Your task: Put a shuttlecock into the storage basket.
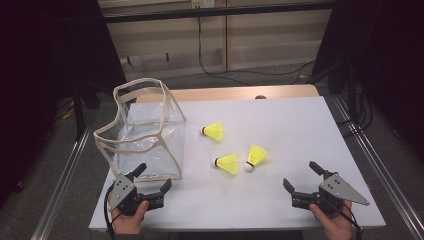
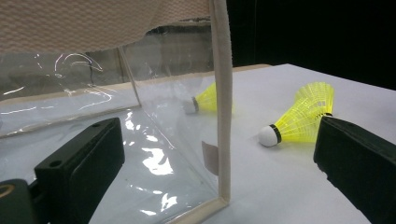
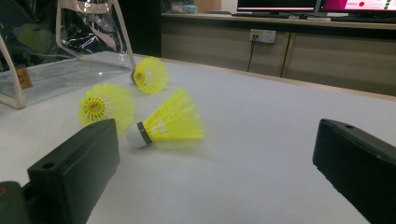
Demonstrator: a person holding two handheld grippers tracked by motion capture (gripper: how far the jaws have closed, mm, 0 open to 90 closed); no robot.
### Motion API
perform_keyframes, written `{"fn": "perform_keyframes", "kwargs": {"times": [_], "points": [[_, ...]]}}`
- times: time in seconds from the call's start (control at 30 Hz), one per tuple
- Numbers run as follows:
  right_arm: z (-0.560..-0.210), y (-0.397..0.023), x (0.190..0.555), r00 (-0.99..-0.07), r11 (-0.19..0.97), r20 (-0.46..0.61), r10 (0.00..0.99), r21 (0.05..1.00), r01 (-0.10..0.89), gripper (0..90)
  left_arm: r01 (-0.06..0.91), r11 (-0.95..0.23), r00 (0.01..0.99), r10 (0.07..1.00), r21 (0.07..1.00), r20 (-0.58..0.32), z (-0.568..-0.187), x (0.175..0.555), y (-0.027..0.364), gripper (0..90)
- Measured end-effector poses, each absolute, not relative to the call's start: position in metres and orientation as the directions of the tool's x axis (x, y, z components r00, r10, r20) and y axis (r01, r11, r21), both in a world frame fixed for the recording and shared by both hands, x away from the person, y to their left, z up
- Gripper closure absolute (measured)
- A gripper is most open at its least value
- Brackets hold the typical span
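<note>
Through the clear bag (image 1: 145, 132) we see the far shuttlecock (image 2: 205, 100) only blurred. We hold the left gripper (image 1: 154, 179) and right gripper (image 1: 302, 176) low at the table's near edge, jaws wide and empty. Three yellow shuttlecocks (image 1: 230, 163) lie mid-table, beside the bag.

On the bench (image 1: 300, 130), the bag (image 1: 145, 135) stands at nine o'clock, with three shuttlecocks (image 1: 227, 163) lying at the centre, just to its three o'clock side. The left gripper (image 1: 155, 179) sits at seven o'clock before the bag; the right gripper (image 1: 301, 176) at five o'clock.
</note>
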State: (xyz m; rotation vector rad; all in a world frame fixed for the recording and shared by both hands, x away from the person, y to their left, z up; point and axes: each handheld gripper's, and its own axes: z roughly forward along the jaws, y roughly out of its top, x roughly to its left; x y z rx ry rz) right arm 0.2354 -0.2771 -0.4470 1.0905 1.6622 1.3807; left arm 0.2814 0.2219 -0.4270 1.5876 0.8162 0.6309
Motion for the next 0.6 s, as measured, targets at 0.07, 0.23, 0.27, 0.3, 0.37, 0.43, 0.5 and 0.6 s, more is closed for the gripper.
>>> {"fn": "perform_keyframes", "kwargs": {"times": [0.07, 0.23, 0.27, 0.3, 0.37, 0.43, 0.5, 0.6], "points": [[-0.4469, -0.2774, 0.2350, -0.396, 0.073, -0.001, 0.918, 0.983, 0.167, 0.2, 0.162, -0.073, 0.608, 0.793, 0.984, -0.042, -0.4270, 0.2814, 0.2217, 2.0], [-0.4466, -0.2779, 0.2344, -0.399, 0.075, -0.003, 0.917, 0.984, 0.163, 0.3, 0.162, -0.077, 0.610, 0.791, 0.984, -0.038, -0.4267, 0.2819, 0.2213, 2.0], [-0.4466, -0.2781, 0.2343, -0.400, 0.074, -0.003, 0.917, 0.984, 0.163, 0.3, 0.165, -0.073, 0.611, 0.791, 0.984, -0.044, -0.4267, 0.2818, 0.2207, 2.0], [-0.4466, -0.2781, 0.2343, -0.399, 0.074, -0.004, 0.917, 0.984, 0.162, 0.3, 0.165, -0.073, 0.611, 0.790, 0.983, -0.044, -0.4267, 0.2816, 0.2202, 2.0], [-0.4464, -0.2779, 0.2343, -0.402, 0.073, -0.002, 0.916, 0.984, 0.161, 0.4, 0.169, -0.068, 0.616, 0.786, 0.983, -0.052, -0.4267, 0.2816, 0.2195, 2.0], [-0.4462, -0.2779, 0.2342, -0.402, 0.076, -0.006, 0.915, 0.984, 0.159, 0.4, 0.168, -0.072, 0.621, 0.783, 0.983, -0.048, -0.4265, 0.2815, 0.2194, 2.0], [-0.4461, -0.2778, 0.2341, -0.401, 0.078, -0.009, 0.916, 0.984, 0.158, 0.5, 0.171, -0.066, 0.625, 0.779, 0.983, -0.056, -0.4263, 0.2813, 0.2178, 2.0], [-0.4460, -0.2783, 0.2340, -0.401, 0.078, -0.009, 0.916, 0.984, 0.158, 0.5, 0.172, -0.064, 0.634, 0.771, 0.983, -0.061, -0.4259, 0.2811, 0.2143, 1.9]]}}
